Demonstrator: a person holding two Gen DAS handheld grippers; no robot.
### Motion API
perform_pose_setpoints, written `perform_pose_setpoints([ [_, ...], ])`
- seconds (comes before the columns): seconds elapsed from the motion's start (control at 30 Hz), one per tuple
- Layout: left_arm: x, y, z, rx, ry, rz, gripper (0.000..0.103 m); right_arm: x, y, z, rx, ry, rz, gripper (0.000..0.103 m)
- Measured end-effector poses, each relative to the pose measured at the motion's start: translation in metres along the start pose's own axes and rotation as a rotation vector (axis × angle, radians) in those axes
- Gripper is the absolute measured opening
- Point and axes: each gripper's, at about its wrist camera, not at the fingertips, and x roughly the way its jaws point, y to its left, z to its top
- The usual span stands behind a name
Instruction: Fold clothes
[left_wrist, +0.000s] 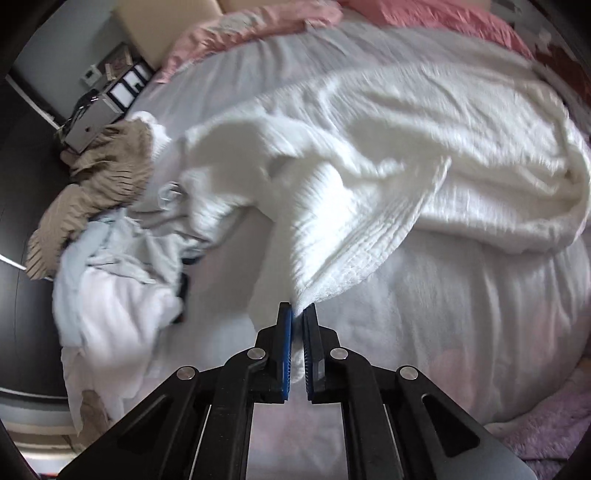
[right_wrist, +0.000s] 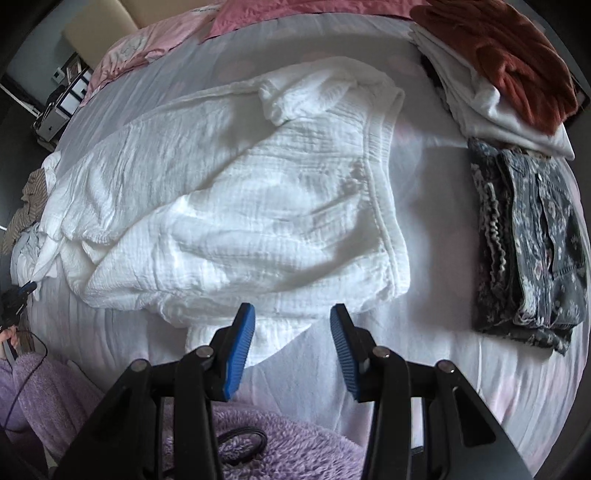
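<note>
A large white crinkled garment (left_wrist: 388, 155) lies spread over the bed; it also shows in the right wrist view (right_wrist: 240, 192). My left gripper (left_wrist: 297, 310) is shut on a corner of this garment and holds it lifted, the cloth stretching away from the tips. My right gripper (right_wrist: 291, 314) is open and empty, hovering just above the garment's near edge, with its blue pads (right_wrist: 238, 350) on either side of a small flap of cloth.
An unfolded heap of beige and pale clothes (left_wrist: 107, 206) lies at the bed's left. Folded stacks sit at the right: a floral denim piece (right_wrist: 532, 251) and a white and rust pile (right_wrist: 509, 74). Pink pillows (left_wrist: 258, 26) are at the head. A nightstand (left_wrist: 99, 103) stands left.
</note>
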Motion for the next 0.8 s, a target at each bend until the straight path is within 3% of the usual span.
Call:
perform_pose_setpoints([
  [0.23,-0.085,0.068,-0.011,-0.09,-0.077,0.073,0.006,-0.008,-0.019,0.006,0.058,-0.023,-0.028,0.042],
  [0.37,-0.093,0.098,-0.006,-0.103,-0.083,0.115,0.006,-0.007,-0.025,0.012,0.064,-0.013,-0.057,0.042],
  [0.5,-0.057,0.128,0.019,-0.138,-0.067,0.143,0.006,0.002,-0.026,0.021,0.085,0.021,-0.081,0.042],
  [0.6,-0.006,0.155,0.043,-0.195,-0.019,0.141,0.006,0.007,-0.026,0.027,0.112,0.045,-0.096,0.042],
  [0.8,0.088,0.163,0.086,-0.113,0.037,0.088,0.01,-0.003,-0.025,0.025,0.166,0.081,-0.153,0.042],
])
